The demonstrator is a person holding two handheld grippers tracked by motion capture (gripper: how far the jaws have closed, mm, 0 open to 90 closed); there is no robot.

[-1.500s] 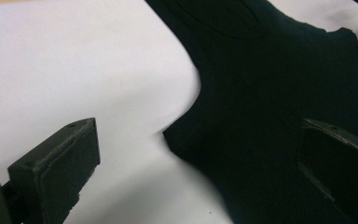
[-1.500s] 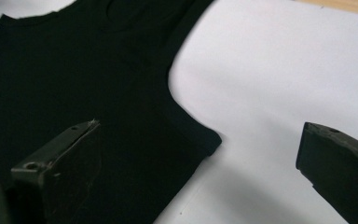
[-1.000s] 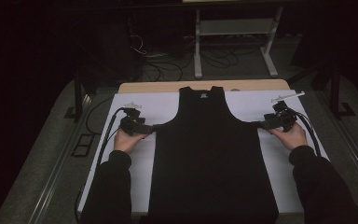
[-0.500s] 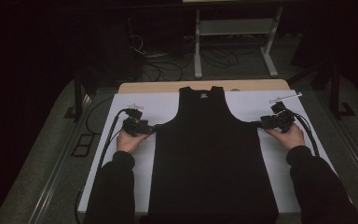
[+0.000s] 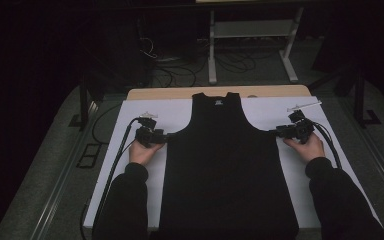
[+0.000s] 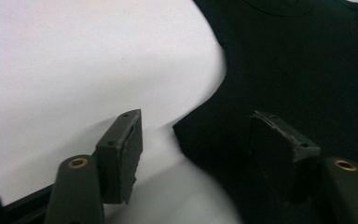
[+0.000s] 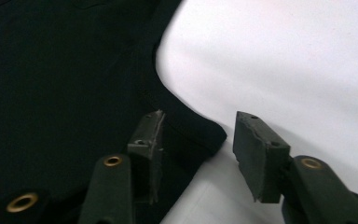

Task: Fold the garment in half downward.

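High view: smooth black sleeveless top (image 5: 227,170) flat on white sheet (image 5: 172,112).

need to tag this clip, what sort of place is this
Probably a lab or workshop set up for recording, not a home. A black tank top lies flat on a white-covered table, loose cables trail over the dark floor behind it, and a bare metal stand sits beyond.

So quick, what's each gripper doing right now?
Left gripper: open, jaws just closing around the black sleeveless cotton top's underarm corner.
Right gripper: the same, opposite corner.
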